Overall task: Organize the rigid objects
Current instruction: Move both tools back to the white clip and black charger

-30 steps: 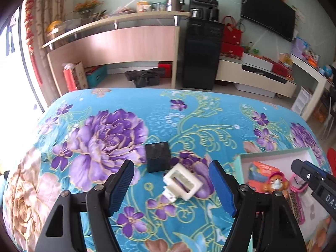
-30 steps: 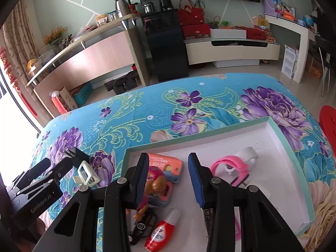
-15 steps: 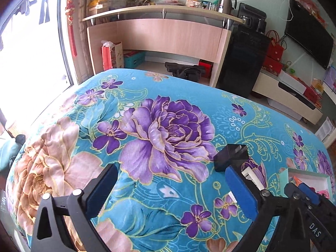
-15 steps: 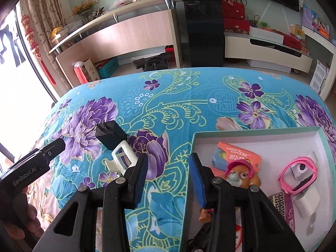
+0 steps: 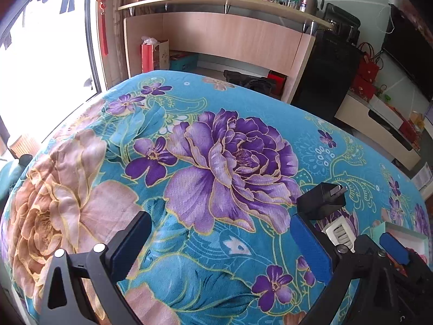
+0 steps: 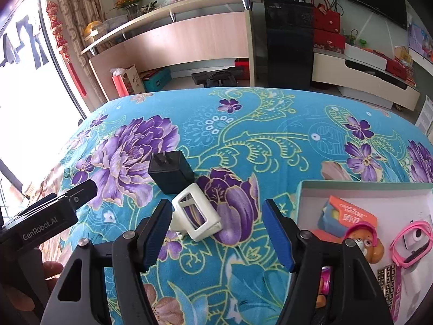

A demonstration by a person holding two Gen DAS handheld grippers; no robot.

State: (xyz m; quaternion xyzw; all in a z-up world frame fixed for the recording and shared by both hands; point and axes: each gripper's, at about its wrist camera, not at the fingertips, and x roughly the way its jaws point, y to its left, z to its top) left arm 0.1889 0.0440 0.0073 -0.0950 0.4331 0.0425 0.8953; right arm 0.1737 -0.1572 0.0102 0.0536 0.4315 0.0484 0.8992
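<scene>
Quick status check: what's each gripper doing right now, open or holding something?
Left gripper: open wide, holding nothing, over bare blanket.
Right gripper: jaws opening, holding nothing; white frame-shaped piece lies between and ahead of its fingers.

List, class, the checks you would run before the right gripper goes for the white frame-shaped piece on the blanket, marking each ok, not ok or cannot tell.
1. Right gripper empty, jaws opening: ok.
2. White frame piece lies ahead of the gripper, not yet between its fingers: ok.
3. Black charger touching the piece: cannot tell.
4. Left gripper open, empty, off to the side: ok.
5. Free space in box: ok.
</scene>
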